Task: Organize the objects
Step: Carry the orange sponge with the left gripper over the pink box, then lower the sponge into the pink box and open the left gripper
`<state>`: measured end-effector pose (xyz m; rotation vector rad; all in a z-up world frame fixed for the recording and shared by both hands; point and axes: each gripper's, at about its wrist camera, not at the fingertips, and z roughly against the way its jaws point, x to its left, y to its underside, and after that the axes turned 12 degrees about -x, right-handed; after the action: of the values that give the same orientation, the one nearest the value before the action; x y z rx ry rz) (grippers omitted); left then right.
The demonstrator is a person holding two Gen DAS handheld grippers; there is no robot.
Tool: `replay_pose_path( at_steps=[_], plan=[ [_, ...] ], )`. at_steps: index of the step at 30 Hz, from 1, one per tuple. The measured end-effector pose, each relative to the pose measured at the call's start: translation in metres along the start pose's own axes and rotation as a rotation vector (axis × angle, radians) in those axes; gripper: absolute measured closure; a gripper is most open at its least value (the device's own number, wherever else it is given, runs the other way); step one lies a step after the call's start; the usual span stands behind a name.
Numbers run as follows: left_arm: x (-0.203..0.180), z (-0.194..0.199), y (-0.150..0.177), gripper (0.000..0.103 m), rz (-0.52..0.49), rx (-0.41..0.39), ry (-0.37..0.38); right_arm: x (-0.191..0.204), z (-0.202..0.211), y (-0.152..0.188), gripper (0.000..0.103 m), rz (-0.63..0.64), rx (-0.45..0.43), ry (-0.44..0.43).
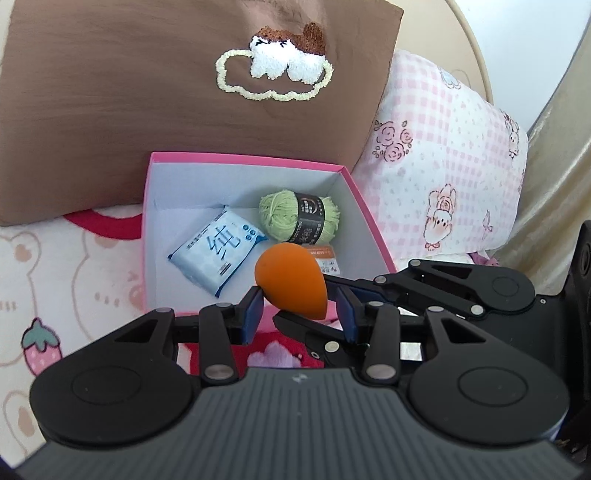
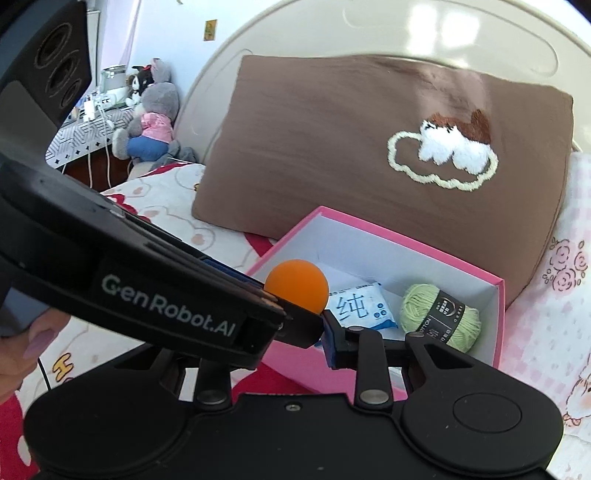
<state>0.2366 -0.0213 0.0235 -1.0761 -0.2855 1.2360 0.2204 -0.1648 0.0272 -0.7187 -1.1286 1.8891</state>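
An orange teardrop sponge [image 1: 288, 278] [image 2: 297, 282] hangs over the near edge of the open pink box [image 1: 240, 159] [image 2: 406, 238]. Both grippers are closed on it. My left gripper [image 1: 301, 314] has its blue pads at the sponge's sides, and in the right wrist view it crosses in from the left [image 2: 277, 306]. My right gripper [image 2: 299, 323] comes in from the right [image 1: 310, 304] and pinches the narrow end; its left finger is hidden behind the left gripper. Inside the box lie a blue-white tissue pack [image 1: 218, 251] [image 2: 360, 306] and a green yarn ball [image 1: 299, 216] [image 2: 439, 319].
The box sits on a cartoon-print bedsheet [image 1: 55, 266]. A brown pillow [image 1: 147, 92] [image 2: 369, 147] leans right behind it, with a pink checked pillow [image 1: 443, 166] to the right. Beyond are the cream headboard [image 2: 406, 29] and plush toys [image 2: 151, 110]. A person's fingers [image 2: 33, 343] hold the left gripper.
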Motion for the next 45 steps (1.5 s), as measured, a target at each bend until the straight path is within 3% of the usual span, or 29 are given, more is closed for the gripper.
replay_pose_path(
  at_steps=[13, 15, 18, 31, 36, 45],
  plan=[
    [0.019, -0.07, -0.044, 0.062, 0.04, 0.065, -0.007, -0.044, -0.06, -0.02, 0.069, -0.036, 0.057, -0.006],
    [0.021, -0.081, -0.051, 0.062, 0.034, 0.025, -0.014, -0.053, -0.071, -0.022, 0.069, -0.062, 0.066, -0.014],
    [0.029, -0.101, -0.06, 0.062, 0.073, 0.029, -0.025, -0.069, -0.09, -0.023, 0.069, -0.122, 0.077, -0.013],
    [0.051, -0.173, -0.063, 0.064, 0.159, 0.028, -0.045, -0.107, -0.157, -0.011, 0.071, -0.156, 0.17, 0.065],
    [0.063, -0.178, -0.058, 0.062, 0.198, 0.046, -0.041, -0.107, -0.165, -0.004, 0.072, -0.158, 0.194, 0.042],
    [0.07, -0.15, -0.053, 0.063, 0.137, 0.071, -0.093, -0.098, -0.144, 0.005, 0.071, -0.159, 0.173, -0.002]
  ],
)
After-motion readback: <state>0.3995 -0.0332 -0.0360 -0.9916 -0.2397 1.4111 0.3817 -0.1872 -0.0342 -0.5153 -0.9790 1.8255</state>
